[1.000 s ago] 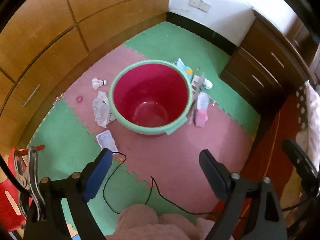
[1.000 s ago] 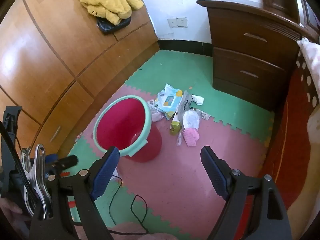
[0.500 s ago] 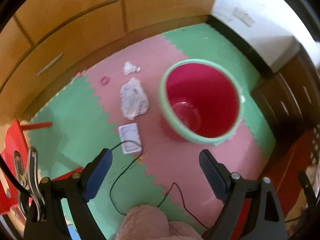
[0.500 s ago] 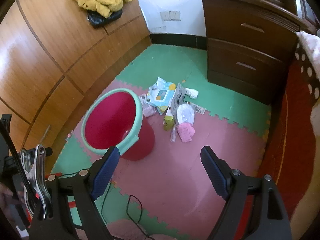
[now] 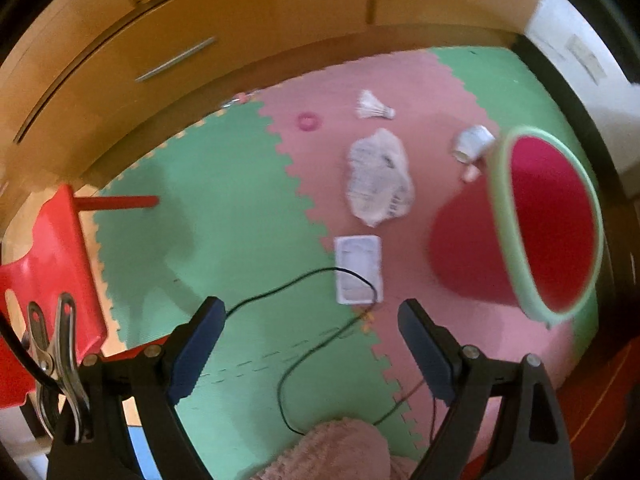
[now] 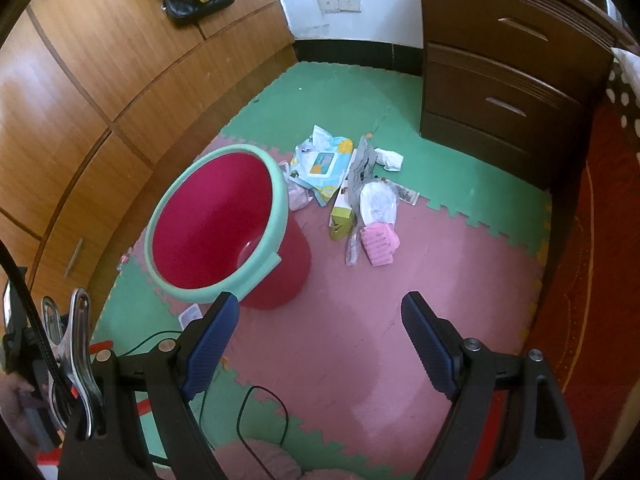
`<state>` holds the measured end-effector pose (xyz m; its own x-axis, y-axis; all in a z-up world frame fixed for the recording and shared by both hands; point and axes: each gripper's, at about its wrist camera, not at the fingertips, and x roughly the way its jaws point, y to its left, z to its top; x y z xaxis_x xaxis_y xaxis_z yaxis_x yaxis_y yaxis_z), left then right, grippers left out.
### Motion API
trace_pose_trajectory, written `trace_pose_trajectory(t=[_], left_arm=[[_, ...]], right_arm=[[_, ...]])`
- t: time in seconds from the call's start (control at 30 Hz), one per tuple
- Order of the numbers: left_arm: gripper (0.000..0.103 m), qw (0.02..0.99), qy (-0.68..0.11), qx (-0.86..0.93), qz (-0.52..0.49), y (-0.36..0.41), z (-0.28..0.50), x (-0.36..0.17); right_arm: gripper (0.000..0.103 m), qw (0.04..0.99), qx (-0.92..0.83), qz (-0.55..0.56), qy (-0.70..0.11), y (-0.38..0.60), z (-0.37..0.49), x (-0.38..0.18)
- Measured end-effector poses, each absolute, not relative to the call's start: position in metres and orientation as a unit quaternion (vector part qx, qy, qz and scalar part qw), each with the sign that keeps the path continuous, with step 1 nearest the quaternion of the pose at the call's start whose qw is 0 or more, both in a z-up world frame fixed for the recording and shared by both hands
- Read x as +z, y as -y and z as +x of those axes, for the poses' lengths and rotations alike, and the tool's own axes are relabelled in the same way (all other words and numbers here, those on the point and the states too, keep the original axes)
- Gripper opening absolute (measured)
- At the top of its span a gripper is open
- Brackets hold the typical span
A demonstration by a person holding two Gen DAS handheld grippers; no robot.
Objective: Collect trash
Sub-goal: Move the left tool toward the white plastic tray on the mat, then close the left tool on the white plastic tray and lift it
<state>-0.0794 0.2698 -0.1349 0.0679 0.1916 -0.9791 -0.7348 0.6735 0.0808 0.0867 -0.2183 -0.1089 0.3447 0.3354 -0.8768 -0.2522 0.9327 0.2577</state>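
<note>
Count: one red bucket (image 6: 224, 236) with a green rim, one shuttlecock (image 5: 372, 106), one crumpled printed wrapper (image 5: 380, 178), one flat white tray (image 5: 358, 268), one small pink ring (image 5: 307, 122), one black cable (image 5: 312, 320). Right of the bucket, one trash heap: one blue wet-wipe pack (image 6: 322, 166), one pink packet (image 6: 380, 244), one yellow-green carton (image 6: 342, 216), one white wad (image 6: 390, 158); the rest overlaps too much to count. Also one red chair (image 5: 44, 256), two wall sockets (image 6: 340, 2).

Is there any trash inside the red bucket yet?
No, the right wrist view shows the red bucket bare inside, while the pile of wrappers lies on the floor mat beside it.
</note>
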Motion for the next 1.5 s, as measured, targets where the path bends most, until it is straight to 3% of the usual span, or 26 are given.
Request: trace_pose_trajectory(t=[0.57,1.17,1.5], left_arm=[[0.092,0.655,-0.567,0.455,-0.206,-0.389,-0.103,-0.167],[0.092,0.672,-0.633,0.289,-0.255,-0.258,-0.026,-0.352],[0.102,0.673,-0.643,0.253,-0.262,-0.228,-0.014,-0.428]], right_arm=[[0.086,0.813,0.161,0.010,-0.559,0.165,0.104,-0.138],[0.086,0.780,0.190,-0.025,-0.596,0.186,0.130,-0.240],[0.086,0.768,0.166,-0.021,-0.619,0.207,0.129,-0.289]])
